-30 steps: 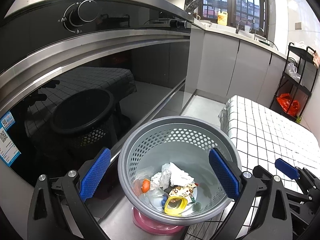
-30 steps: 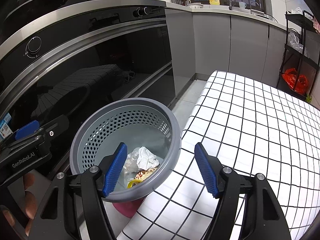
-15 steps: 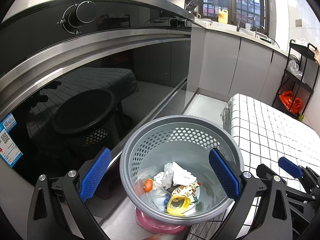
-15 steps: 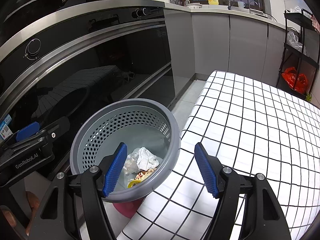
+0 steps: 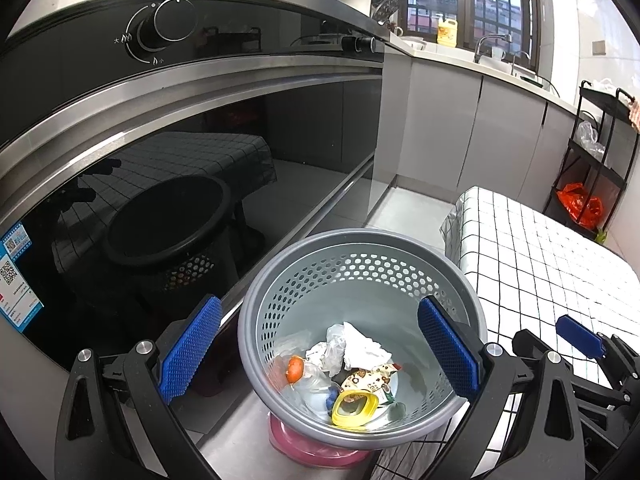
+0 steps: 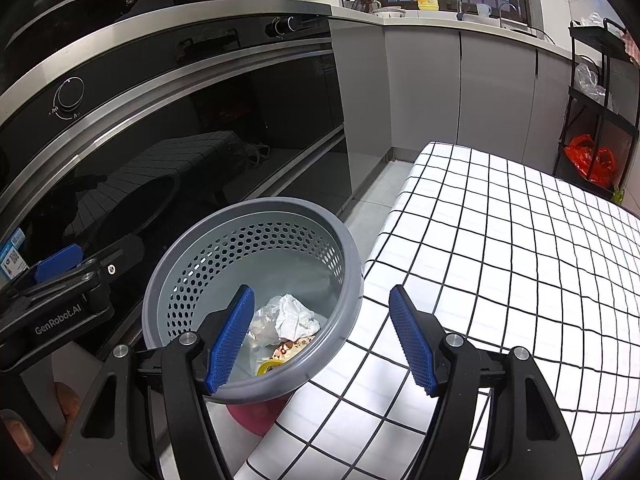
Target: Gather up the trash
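Bin (image 5: 362,248): grey, perforated, on the floor at the table's (image 6: 520,240) left edge, beside the oven front (image 5: 160,200).
Trash (image 5: 352,364): crumpled paper, wrapper and yellow ring, all at the bin's bottom.
Left gripper (image 5: 316,354): spread, empty, straight over the bin mouth.
Right gripper (image 6: 322,338): spread, empty, straddling the bin's right rim and table edge.
Nearer: left, by my reading.
Table: no trash visible on the cloth.

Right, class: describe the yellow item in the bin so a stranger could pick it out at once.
Find the grey perforated bin beside the checked tablecloth. At its bottom, nearest the camera, lies a yellow ring-shaped piece. It is the only bright yellow thing, below the crumpled white paper.
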